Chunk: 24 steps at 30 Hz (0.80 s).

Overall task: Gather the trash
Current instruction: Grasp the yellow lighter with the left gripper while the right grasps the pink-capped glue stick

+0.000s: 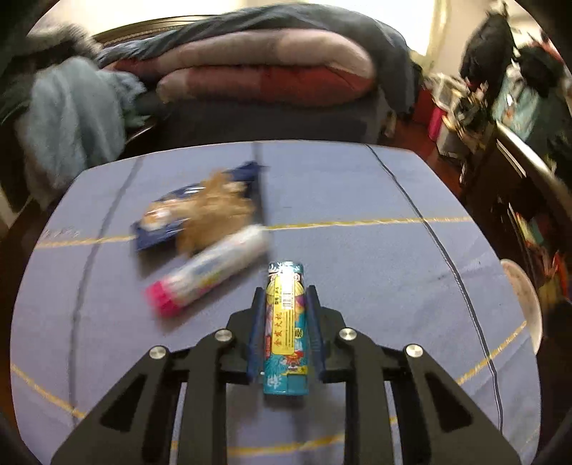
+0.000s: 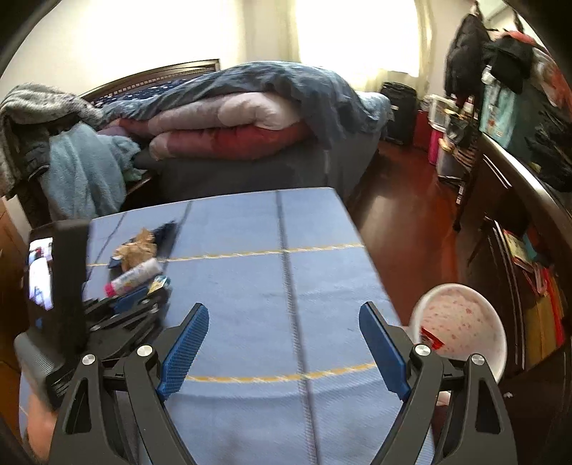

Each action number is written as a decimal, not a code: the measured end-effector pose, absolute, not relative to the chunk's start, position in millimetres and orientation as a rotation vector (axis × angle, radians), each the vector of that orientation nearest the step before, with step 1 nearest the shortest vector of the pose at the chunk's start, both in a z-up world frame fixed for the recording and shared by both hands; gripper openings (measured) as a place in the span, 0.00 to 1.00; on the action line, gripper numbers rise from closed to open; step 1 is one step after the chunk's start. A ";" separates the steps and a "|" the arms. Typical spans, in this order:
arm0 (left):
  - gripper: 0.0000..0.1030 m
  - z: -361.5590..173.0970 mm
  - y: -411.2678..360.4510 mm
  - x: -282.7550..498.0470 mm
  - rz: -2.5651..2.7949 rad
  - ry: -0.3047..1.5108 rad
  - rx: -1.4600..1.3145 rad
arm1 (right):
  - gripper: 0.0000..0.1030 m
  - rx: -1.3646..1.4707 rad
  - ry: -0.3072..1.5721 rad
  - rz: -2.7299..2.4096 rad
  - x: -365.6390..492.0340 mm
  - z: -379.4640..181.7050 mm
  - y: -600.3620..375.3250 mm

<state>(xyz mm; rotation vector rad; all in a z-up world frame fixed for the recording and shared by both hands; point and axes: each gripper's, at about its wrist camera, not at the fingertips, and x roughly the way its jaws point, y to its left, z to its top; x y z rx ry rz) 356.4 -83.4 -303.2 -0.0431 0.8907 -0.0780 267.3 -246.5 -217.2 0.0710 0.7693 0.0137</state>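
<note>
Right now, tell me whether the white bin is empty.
Not empty: the white bin beside the table holds a red wrapper against its near wall.

We are in a bedroom of a lived-in home. A bed (image 2: pixel 250 157) with a dark wooden headboard (image 2: pixel 150 77) fills the back of the room, piled with a folded pink and red quilt (image 2: pixel 228 132) and a dark blue duvet (image 2: pixel 286 86). A light blue blanket (image 2: pixel 85 168) hangs beside it. We see a sunlit curtained window (image 2: pixel 357 32), a polished reddish wood floor (image 2: pixel 404 214), coats (image 2: pixel 464 46) hanging at the right, and a dark wooden cabinet (image 2: pixel 507 229) holding books. In front of the bed stands a counter under a blue cloth (image 2: pixel 250 286) with yellow lines.
</note>
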 end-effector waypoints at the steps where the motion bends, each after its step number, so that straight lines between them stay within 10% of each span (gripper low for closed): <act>1: 0.22 -298.8 -69.5 349.8 -0.062 0.880 -0.061 | 0.83 0.066 0.770 0.024 270.4 -217.3 -239.6; 7: 0.23 -281.1 1.5 326.2 0.045 0.836 -0.137 | 0.97 0.028 0.780 0.163 295.0 -226.9 -185.7; 24: 0.23 -261.5 85.1 305.9 0.127 0.767 -0.260 | 0.96 -0.198 0.911 0.541 373.5 -287.2 -74.2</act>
